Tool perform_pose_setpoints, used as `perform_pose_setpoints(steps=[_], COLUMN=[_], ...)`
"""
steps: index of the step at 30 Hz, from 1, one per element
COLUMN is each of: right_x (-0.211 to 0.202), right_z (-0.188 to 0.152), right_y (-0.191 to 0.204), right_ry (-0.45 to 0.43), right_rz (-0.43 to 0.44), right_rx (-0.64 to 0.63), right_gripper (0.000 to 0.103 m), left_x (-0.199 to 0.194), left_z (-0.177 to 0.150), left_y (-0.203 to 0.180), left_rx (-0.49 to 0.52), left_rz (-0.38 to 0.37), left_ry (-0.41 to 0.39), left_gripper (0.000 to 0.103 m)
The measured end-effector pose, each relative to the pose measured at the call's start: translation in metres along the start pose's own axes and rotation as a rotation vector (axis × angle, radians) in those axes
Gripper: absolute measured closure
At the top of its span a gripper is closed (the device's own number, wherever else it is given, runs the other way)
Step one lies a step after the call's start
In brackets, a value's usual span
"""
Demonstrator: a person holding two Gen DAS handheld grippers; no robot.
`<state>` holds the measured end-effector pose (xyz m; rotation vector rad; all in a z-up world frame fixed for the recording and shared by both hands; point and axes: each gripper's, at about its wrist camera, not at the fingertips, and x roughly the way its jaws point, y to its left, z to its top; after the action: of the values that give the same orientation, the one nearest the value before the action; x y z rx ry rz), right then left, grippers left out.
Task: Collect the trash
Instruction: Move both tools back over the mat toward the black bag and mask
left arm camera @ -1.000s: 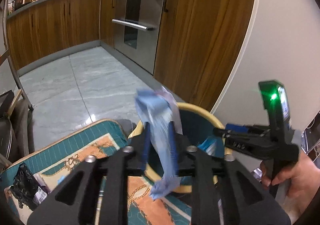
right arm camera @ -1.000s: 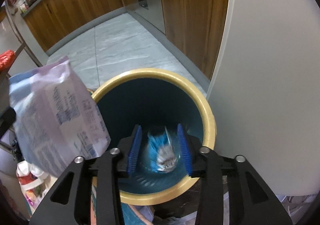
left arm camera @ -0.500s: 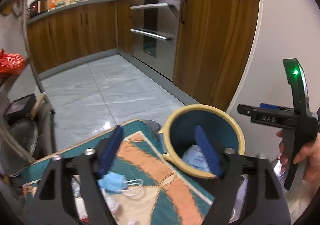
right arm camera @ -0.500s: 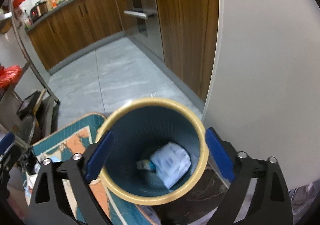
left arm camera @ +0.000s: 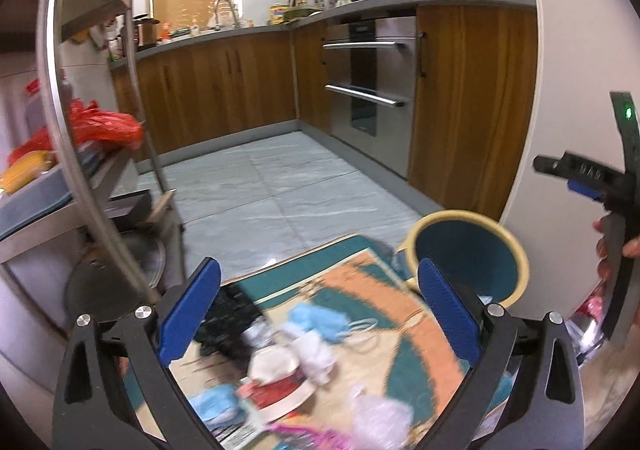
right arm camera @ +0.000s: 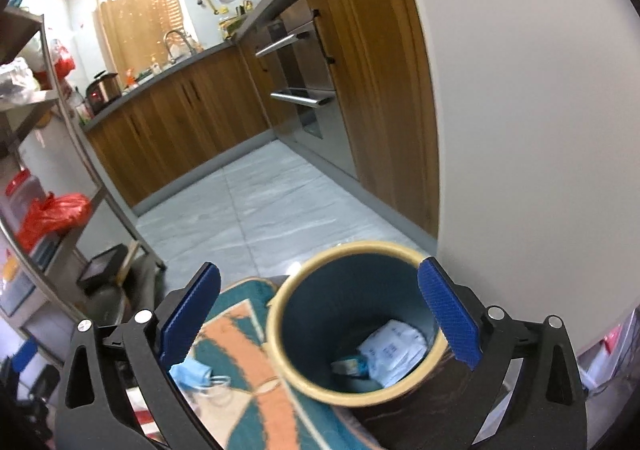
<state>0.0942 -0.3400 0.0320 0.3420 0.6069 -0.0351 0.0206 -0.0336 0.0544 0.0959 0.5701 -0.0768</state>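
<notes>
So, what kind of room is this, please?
Most likely a home kitchen: wooden cabinets under a grey counter, a built-in oven, and a sink tap by the window.

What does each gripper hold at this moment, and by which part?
Nothing is held. The left gripper and the right gripper have just been opening and stand wide, with nothing between their blue pads; the white wrapper lies inside the yellow-rimmed blue bin.

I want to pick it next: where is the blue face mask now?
In the left wrist view the blue face mask lies on the patterned mat, left of the yellow-rimmed bin, beside white crumpled trash.
</notes>
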Motion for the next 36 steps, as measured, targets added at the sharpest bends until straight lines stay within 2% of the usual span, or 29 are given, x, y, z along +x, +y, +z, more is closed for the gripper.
perform_pose_setpoints(steps=[8,18,27,36], right_x=[0.008,0.024,0.045,0.082], right_z=[-0.024,-0.058,-0.096,-0.109], right_y=[0.033,0.091,0.156,0.179], right_ry=[0.106,0.233,0.302,0.329], right_rz=[0.052,0.119,0.156,0.148], right_rx=[-0.011,-0.059,-0.238,-0.363], right_gripper=[0.005,0.005,0.005,0.005], left_x=[-0.011,-0.021,-0.011,0.029], left_z=[-0.034,-0.063,-0.079,-0.078], left_y=[0.052,0.107,0.138,0.152], left_rx=[-0.033,-0.13,-0.182,-0.203], left_rz=[0.132,0.204,0.229,0.228], left_ry=[0.058,0.108,0.142,0.181], left_gripper=[0.006,0.006,0.006,0.006])
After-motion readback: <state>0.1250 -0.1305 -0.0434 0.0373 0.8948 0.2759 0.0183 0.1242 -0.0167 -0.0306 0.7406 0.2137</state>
